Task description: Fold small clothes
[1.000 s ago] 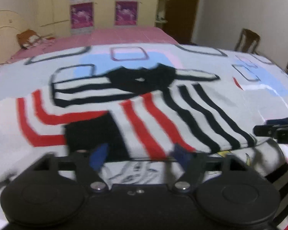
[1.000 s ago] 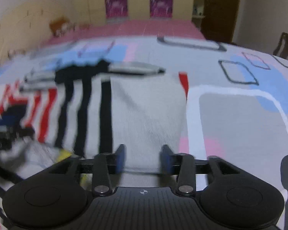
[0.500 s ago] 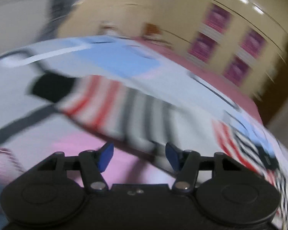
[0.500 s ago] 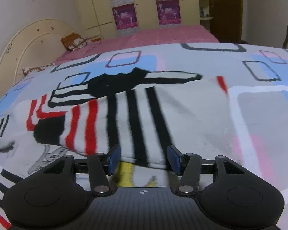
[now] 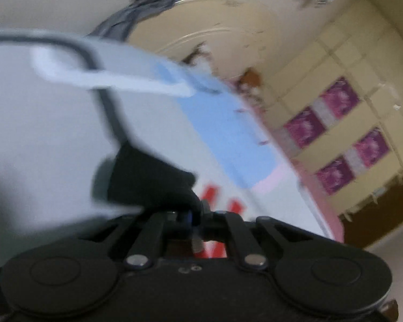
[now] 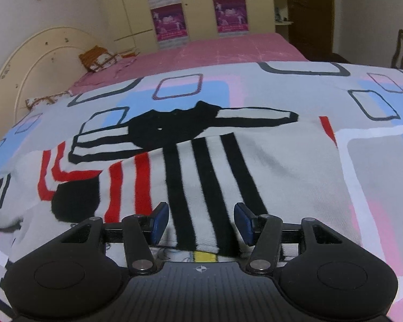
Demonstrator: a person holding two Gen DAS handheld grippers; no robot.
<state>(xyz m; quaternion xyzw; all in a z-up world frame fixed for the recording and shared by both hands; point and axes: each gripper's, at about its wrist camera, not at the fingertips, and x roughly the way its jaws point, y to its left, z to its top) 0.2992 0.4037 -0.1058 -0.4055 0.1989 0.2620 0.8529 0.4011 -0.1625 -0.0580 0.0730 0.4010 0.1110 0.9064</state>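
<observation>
Only the tilted, blurred left view shows the left gripper (image 5: 192, 218) pinching the striped sweater's (image 6: 201, 166) black cuff (image 5: 153, 182), while the right gripper (image 6: 200, 222) gapes above the sweater on the patterned bedspread (image 6: 376, 161).

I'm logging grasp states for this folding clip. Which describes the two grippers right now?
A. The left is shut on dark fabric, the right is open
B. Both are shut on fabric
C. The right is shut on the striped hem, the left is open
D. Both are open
A: the left gripper has its blue pads pinched together on a black patch of the striped garment, while the right gripper sits with its pads wide apart over the hem.
</observation>
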